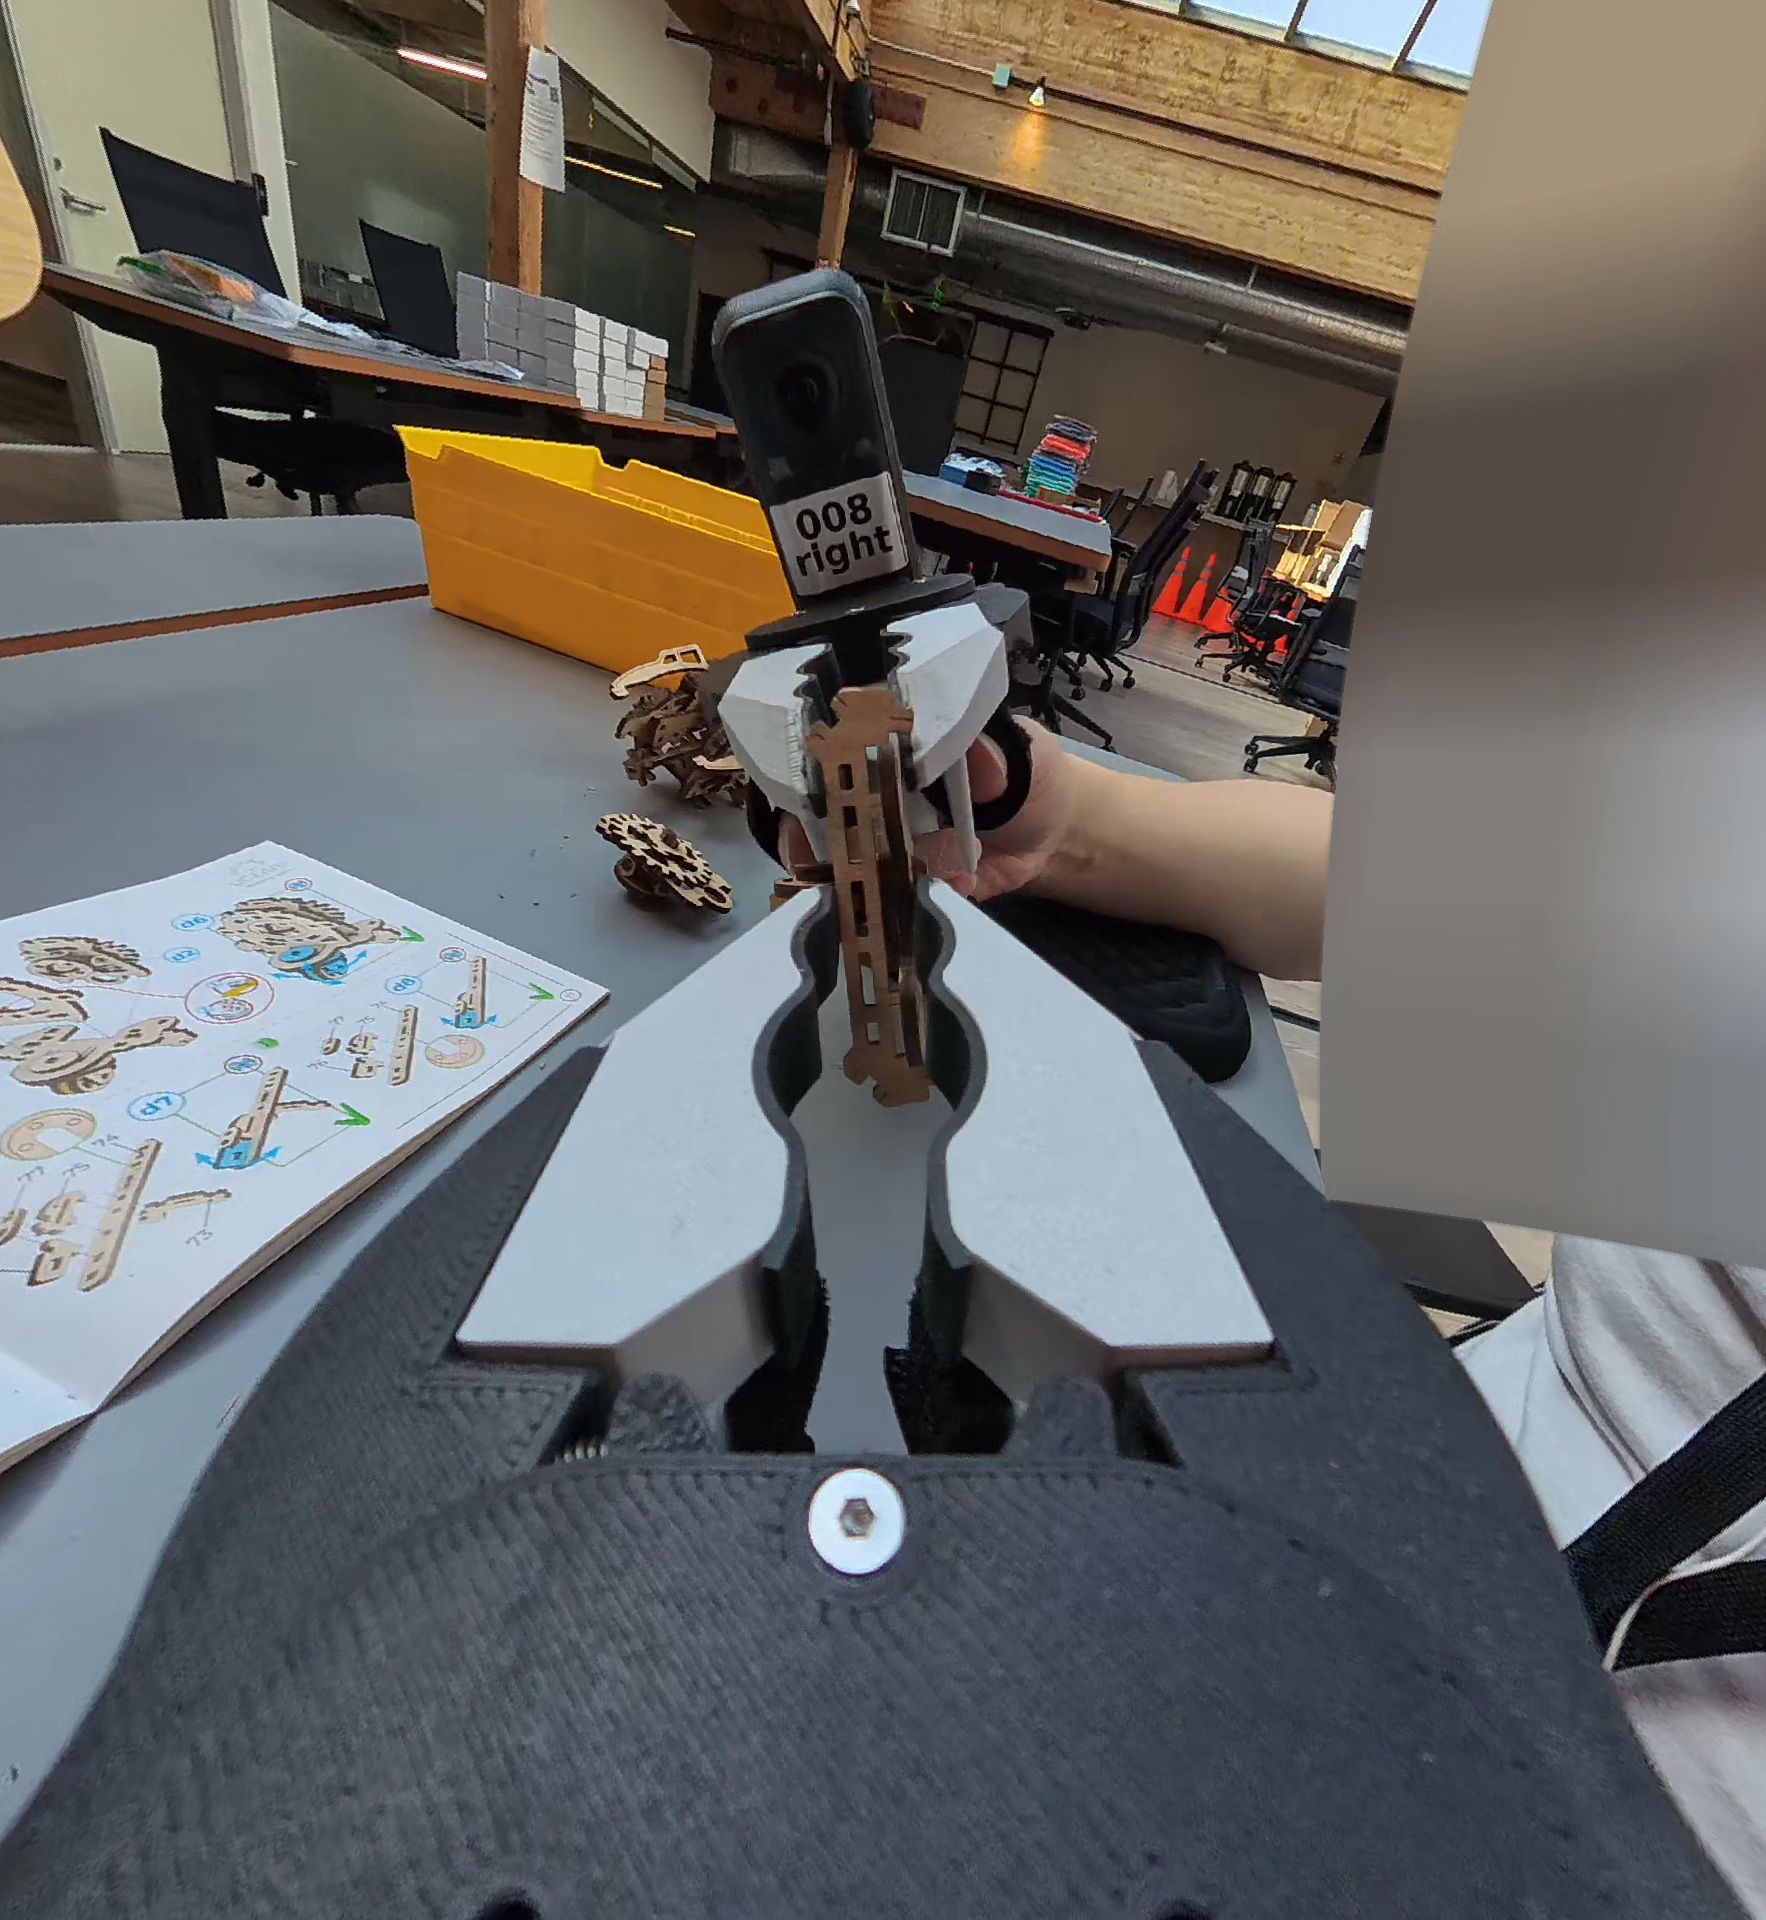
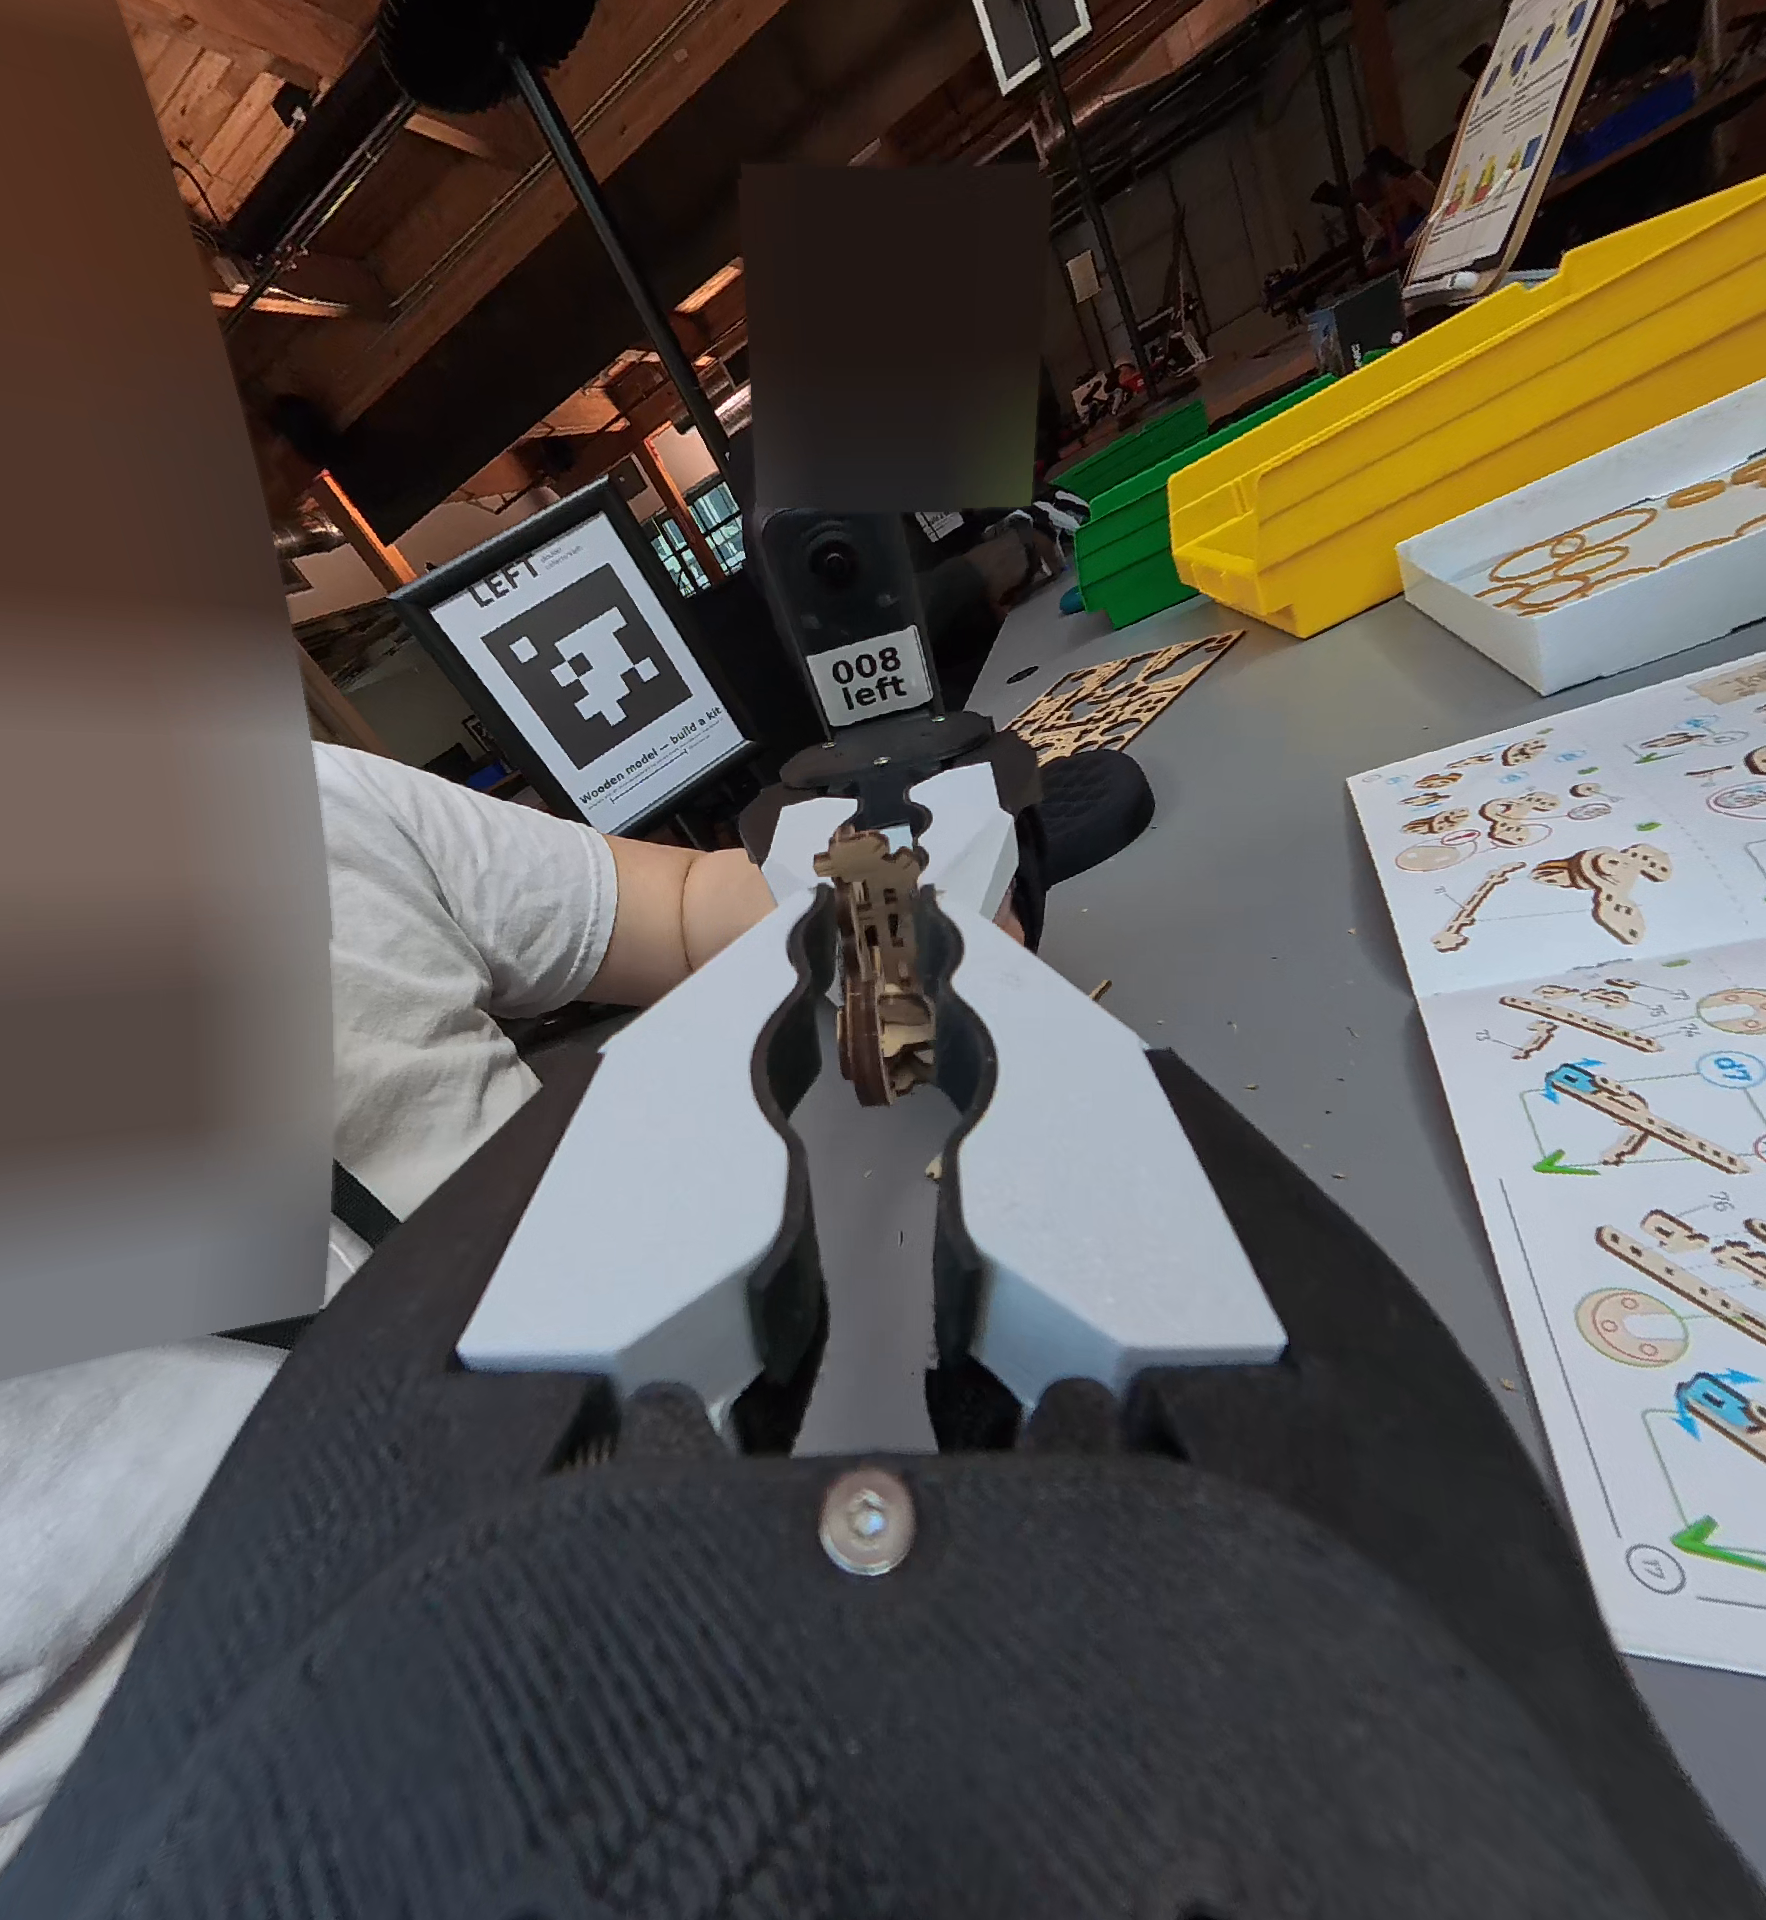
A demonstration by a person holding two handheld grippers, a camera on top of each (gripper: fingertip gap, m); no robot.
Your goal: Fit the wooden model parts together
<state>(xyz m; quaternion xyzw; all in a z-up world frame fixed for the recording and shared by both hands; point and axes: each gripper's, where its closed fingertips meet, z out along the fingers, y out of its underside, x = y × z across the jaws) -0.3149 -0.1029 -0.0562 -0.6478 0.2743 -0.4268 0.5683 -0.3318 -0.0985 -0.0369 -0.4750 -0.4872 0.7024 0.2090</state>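
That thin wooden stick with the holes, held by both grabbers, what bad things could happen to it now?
1. The wooden strip is thin, slotted, and pinched at both ends by the left gripper and right gripper. A twist or hard push might snap it.
2. Small pieces already fitted on it could pop loose and drop onto the grey table.
3. If one grip slips, the strip may tilt and fall among the wooden gears.

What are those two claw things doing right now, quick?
Left gripper: shut on the wooden strip, near one end.
Right gripper: shut on the same wooden strip, at the other end.
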